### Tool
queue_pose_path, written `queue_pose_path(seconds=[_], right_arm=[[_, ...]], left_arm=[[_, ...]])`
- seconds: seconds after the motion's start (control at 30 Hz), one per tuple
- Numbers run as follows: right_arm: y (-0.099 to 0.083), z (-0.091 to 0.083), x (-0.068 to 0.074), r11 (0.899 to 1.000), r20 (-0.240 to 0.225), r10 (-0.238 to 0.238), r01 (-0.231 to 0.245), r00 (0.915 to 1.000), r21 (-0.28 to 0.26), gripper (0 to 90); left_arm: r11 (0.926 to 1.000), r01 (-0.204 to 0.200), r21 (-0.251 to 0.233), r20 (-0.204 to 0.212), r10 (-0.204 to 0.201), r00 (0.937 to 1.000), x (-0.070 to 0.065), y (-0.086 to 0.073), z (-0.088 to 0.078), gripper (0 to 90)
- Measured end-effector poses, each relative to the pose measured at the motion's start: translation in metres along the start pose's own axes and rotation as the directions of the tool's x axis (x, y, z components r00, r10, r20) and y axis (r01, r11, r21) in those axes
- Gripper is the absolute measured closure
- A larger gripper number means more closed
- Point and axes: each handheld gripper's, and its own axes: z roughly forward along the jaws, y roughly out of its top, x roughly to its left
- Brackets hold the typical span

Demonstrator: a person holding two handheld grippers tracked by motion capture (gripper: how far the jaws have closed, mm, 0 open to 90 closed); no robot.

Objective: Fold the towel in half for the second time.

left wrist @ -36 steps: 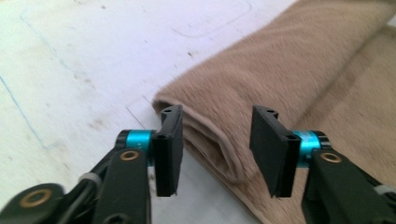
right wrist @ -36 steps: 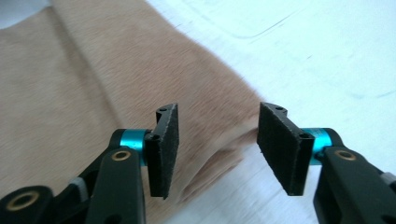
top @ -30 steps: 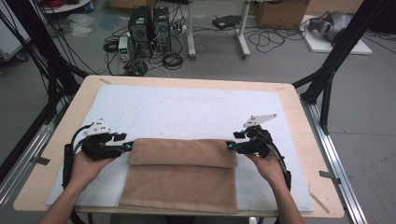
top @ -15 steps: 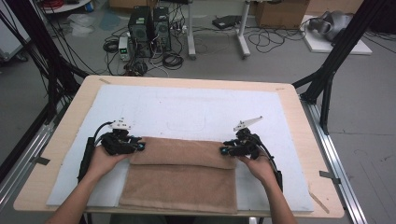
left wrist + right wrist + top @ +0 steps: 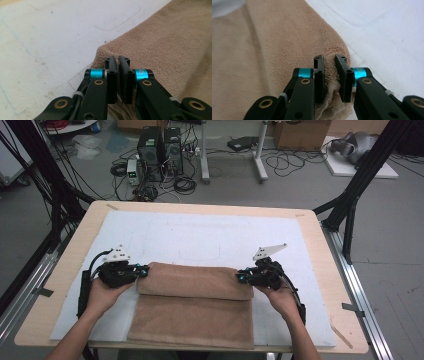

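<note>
The fingers (image 5: 111, 72) of the left gripper (image 5: 117, 60) were flat black blocks, almost pressed together, and they had just been closing; a thin fold of the towel (image 5: 160, 47) was pinched between them at its corner. The fingers (image 5: 343, 75) of the right gripper (image 5: 330, 58) had just been closing too, and they stood a little wider because a thicker bunch of terry cloth was squeezed between them. Each gripper had two fingers, and behind every finger sat one shiny blue ring on a black arm with brass-coloured rivets.

The towel was one piece, light brown, with a soft looped surface (rather like a bath towel). In the high view the towel (image 5: 192, 307) lay on the near part of the tabletop, folded so that its far part formed a rounded roll on top of the flat lower layer. The left gripper (image 5: 142, 271) held the left end of this roll and the right gripper (image 5: 241, 277) held the right end, so the two were well apart. Two hands held the grippers, and one black cable trailed from each.

Under the towel was a white mat (image 5: 200, 235), smooth but with faint pen lines and small dirty spots. It covered most of the pale wooden tabletop (image 5: 320, 250), which was rectangular.
</note>
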Motion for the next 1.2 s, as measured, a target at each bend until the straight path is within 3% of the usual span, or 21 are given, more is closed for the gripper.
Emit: queue_pose_path(seconds=[0.13,0.27,0.33,0.47,0.6,0.7,0.77,0.87,0.93,1.0,1.1,1.2], right_arm=[[0.004,-0.019,0.022,0.998,0.004,-0.06,0.06,0.9982,-0.031,78.3],[-0.006,-0.038,0.052,0.991,0.005,-0.128,0.128,0.9917,-0.042,73.7],[-0.014,-0.049,0.067,0.986,-0.01,-0.159,0.159,0.9872,-0.052,69.8],[-0.017,-0.06,0.073,0.984,-0.004,-0.156,0.155,0.9877,-0.083,61.2],[-0.016,-0.045,0.057,0.99,-0.004,-0.124,0.123,0.9923,-0.063,56.0],[-0.019,-0.025,0.048,0.995,-0.034,-0.091,0.09,0.9952,-0.036,52.1],[-0.022,-0.013,0.042,0.997,-0.044,-0.07,0.069,0.9966,-0.015,49.6],[-0.026,-0.001,0.037,0.999,-0.07,-0.045,0.045,0.9965,-0.002,49.7],[-0.027,0.004,0.037,0.999,-0.09,-0.039,0.041,0.9951,0.015,51.6],[-0.029,0.01,0.037,0.998,-0.113,-0.05,0.054,0.9923,0.038,60.0],[-0.032,0.016,0.039,0.995,-0.148,-0.057,0.068,0.9873,0.068,74.9],[-0.03,0.015,0.041,0.994,-0.162,-0.079,0.09,0.9837,0.065,80.8]], left_arm=[[0.9984,-0.024,-0.051,0.014,0.025,0.9996,-0.015,-0.006,-0.023,85.6],[0.9962,-0.062,-0.062,0.063,0.066,0.9958,-0.038,-0.023,-0.05,84.0],[0.9945,-0.071,-0.077,0.072,0.077,0.9944,-0.045,-0.029,-0.061,74.2],[0.9922,-0.08,-0.095,0.054,0.085,0.9949,-0.047,-0.024,-0.072,64.2],[0.9917,-0.111,-0.065,0.034,0.113,0.993,-0.042,-0.015,-0.055,60.7],[0.9949,-0.093,-0.038,0.035,0.094,0.9949,-0.035,-0.015,-0.032,55.2],[0.9984,-0.054,-0.016,0.048,0.055,0.9974,-0.028,-0.015,-0.018,50.8],[0.999,-0.033,0.03,0.059,0.031,0.9978,-0.021,-0.016,-0.002,49.6],[0.9961,-0.022,0.085,0.079,0.016,0.9967,-0.018,-0.017,0.008,49.4],[0.9924,-0.038,0.117,0.111,0.025,0.9935,-0.017,-0.02,0.014,57.7],[0.9897,-0.054,0.133,0.127,0.037,0.9912,-0.02,-0.023,0.017,80.6],[0.9936,-0.053,0.099,0.125,0.041,0.9913,-0.022,-0.022,0.008,85.2]])
